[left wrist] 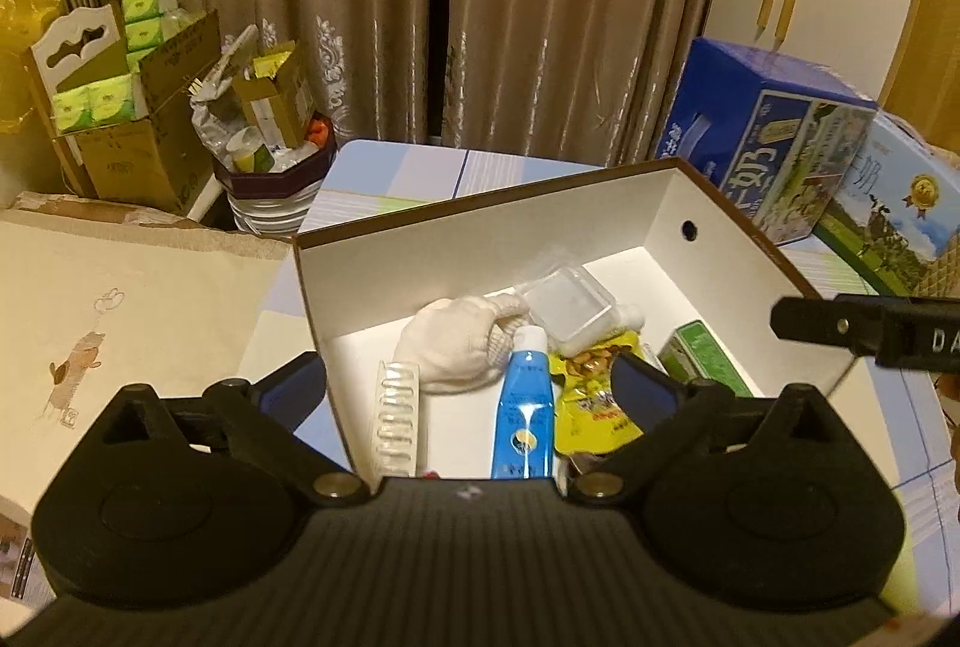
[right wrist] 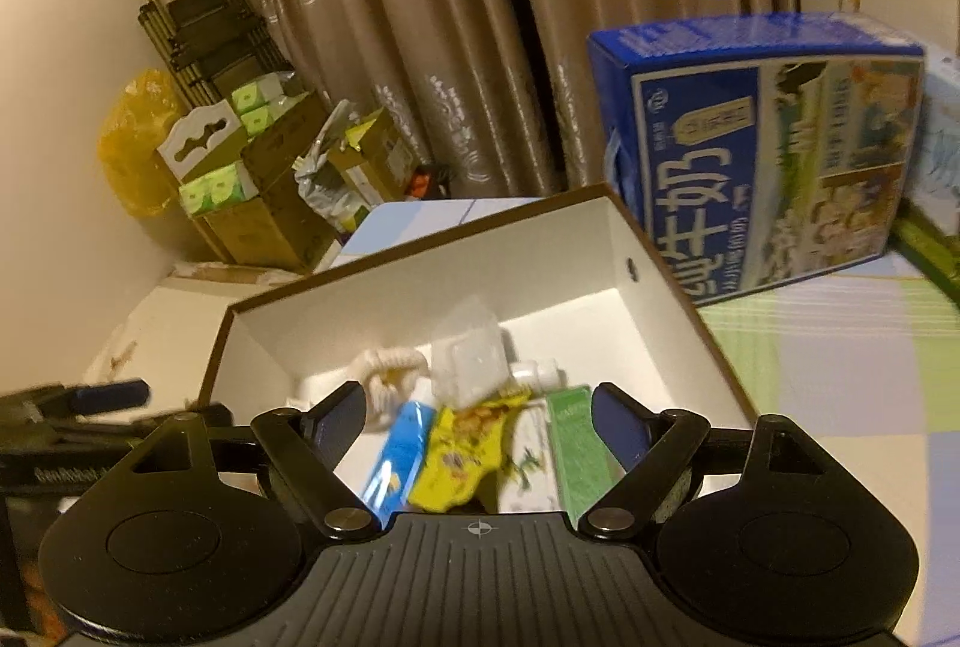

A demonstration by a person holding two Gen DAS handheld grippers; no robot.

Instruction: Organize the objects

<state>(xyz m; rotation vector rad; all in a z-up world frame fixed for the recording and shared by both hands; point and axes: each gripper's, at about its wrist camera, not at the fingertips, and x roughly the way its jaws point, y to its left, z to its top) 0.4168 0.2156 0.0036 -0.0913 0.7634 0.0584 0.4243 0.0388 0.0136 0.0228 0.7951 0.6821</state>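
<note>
Just ahead of both pairs of fingers sits the white-lined box (left wrist: 600, 221) on the checked surface (right wrist: 840, 347). Both the left gripper (left wrist: 468, 395) and right gripper (right wrist: 477, 422) hang over its near edge with fingers spread wide, holding nothing. Between the left fingers lie a white glove (left wrist: 456, 347), a blue tube (left wrist: 523, 413), a yellow snack packet (left wrist: 591, 407) and a clear plastic case (left wrist: 567, 308). A green carton (right wrist: 579, 452) lies beside the right gripper's right finger.
</note>
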